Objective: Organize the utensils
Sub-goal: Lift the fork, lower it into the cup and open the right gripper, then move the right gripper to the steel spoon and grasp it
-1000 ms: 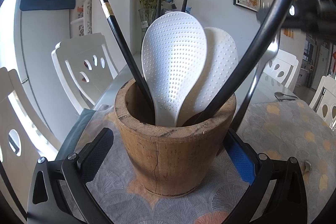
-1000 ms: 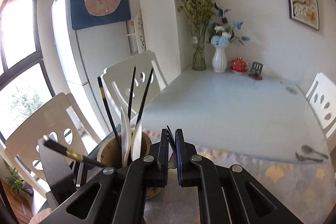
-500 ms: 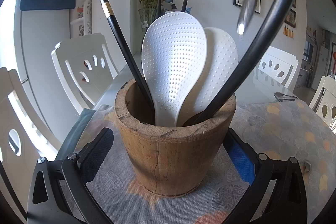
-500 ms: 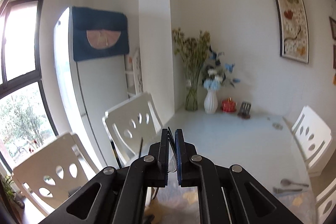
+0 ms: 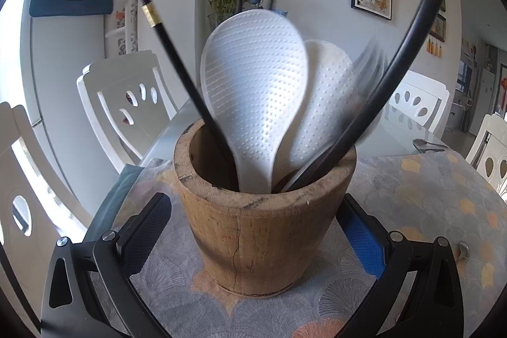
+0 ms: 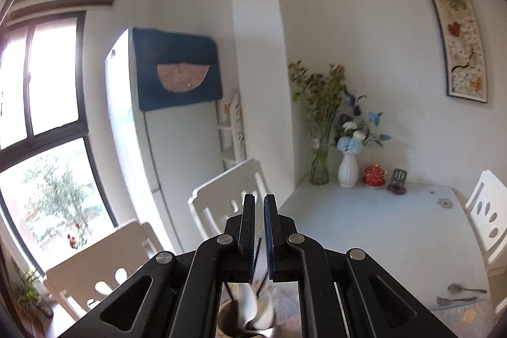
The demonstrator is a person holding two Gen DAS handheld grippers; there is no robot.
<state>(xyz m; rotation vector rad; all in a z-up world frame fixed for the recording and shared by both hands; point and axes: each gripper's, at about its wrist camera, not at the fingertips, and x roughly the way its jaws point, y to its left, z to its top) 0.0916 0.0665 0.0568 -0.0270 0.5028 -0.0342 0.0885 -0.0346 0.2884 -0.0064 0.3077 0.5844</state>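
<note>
A wooden cup stands on the patterned cloth between the wide-apart fingers of my left gripper. A strip of cloth shows between the left pad and the cup. In the cup stand two white rice paddles, a black chopstick, a thick black handle and a blurred silver fork, tines up. My right gripper is high above the cup, shut, with nothing visible between its fingers.
A spoon and a fork lie on the glass table at the right. Two vases stand at its far corner. White chairs ring the table, and a fridge stands behind.
The fork hung from my right gripper beside the cup, rose above it, and now stands blurred inside the cup. The right gripper has risen. The left gripper has not moved.
</note>
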